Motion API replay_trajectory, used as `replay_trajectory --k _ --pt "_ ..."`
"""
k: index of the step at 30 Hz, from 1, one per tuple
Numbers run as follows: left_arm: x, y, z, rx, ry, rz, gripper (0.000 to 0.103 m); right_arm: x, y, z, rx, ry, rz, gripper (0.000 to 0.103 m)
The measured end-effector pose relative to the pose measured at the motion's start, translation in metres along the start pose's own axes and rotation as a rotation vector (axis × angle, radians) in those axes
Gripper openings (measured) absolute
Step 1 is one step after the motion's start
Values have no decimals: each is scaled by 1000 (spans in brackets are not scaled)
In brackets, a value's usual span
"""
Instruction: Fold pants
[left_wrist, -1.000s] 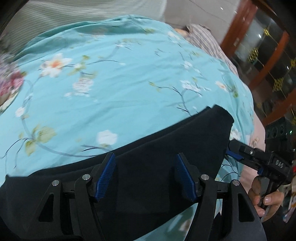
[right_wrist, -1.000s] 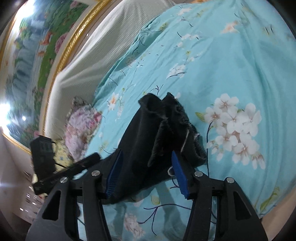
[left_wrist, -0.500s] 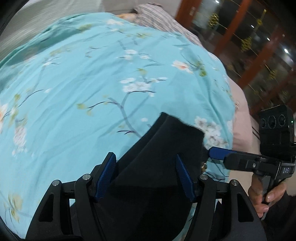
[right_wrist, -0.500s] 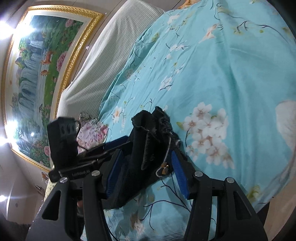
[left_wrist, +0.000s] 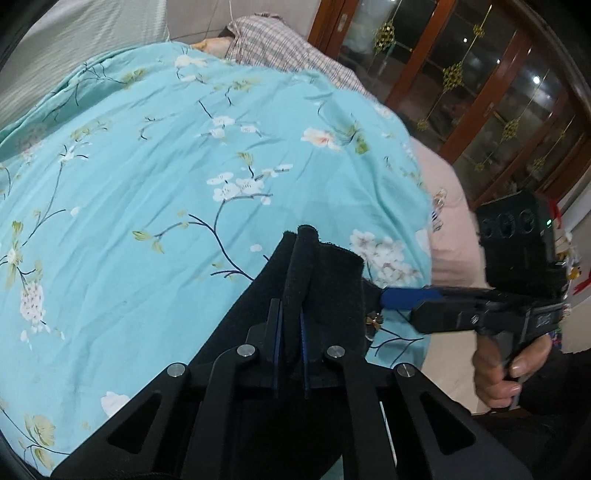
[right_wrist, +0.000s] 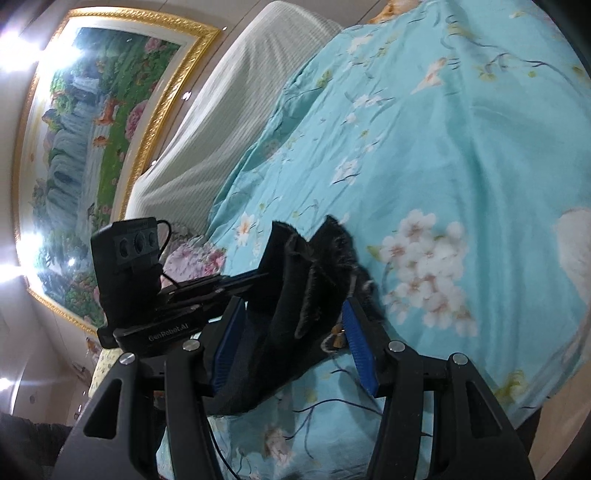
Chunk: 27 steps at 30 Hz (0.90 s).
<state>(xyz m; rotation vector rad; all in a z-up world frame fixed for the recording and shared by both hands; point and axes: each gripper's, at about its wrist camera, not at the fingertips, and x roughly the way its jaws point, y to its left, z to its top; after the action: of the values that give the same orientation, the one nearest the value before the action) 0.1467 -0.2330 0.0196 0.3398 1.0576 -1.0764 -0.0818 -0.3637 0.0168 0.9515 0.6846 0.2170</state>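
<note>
The left tongs (left_wrist: 290, 334) were pressed together on a raised ridge of the black pants (left_wrist: 321, 280), the blue pads pinching a thick bunched edge that stood up between them. The right tongs (right_wrist: 291, 341) stood spread, their blue pads well apart, with the gathered end of the pants lying in the gap but not squeezed from either side. In the left wrist view the right tongs' blue tip touched the cloth just to the right of the left tongs' grip.

The pants lay on the bed, over the turquoise flowered bedsheet (left_wrist: 147, 177), running back from the tips of the left tongs towards the holder; the bunched end rose just ahead of both tongs. A small metal fastening (left_wrist: 373, 319) hung at the right edge of the cloth, beside the right tongs' tip. Beyond the sheet, far ahead of the left tongs, lay a checked pillow (left_wrist: 280, 48); ahead and left of the right tongs hung a gold-framed painting (right_wrist: 85, 122).

The cloth looked soft, thick and limp, with a fuzzy nap, so it would likely sag and bunch rather than hold a crease. Judged from its layered edge, it seemed light enough for one grip, yet several layers could slip apart. A sound hold would probably take all layers together at the hemmed edge, near a corner, clear of the fastening.
</note>
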Motion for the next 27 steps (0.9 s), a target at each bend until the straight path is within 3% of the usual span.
replay_trajectory --k 4,10,20,27 --pt "-17 3 2 13 -48 -23 6 10 8 -2 -45 16 33 56" --pt "-26 23 8 -19 -62 4 7 26 4 1 -54 41 78 62" --pt "-1 42 10 -61 -20 19 7 35 6 12 -68 55 42 62" --pt "-3 49 7 -82 -26 12 7 48 9 33 -164 47 -35 59"
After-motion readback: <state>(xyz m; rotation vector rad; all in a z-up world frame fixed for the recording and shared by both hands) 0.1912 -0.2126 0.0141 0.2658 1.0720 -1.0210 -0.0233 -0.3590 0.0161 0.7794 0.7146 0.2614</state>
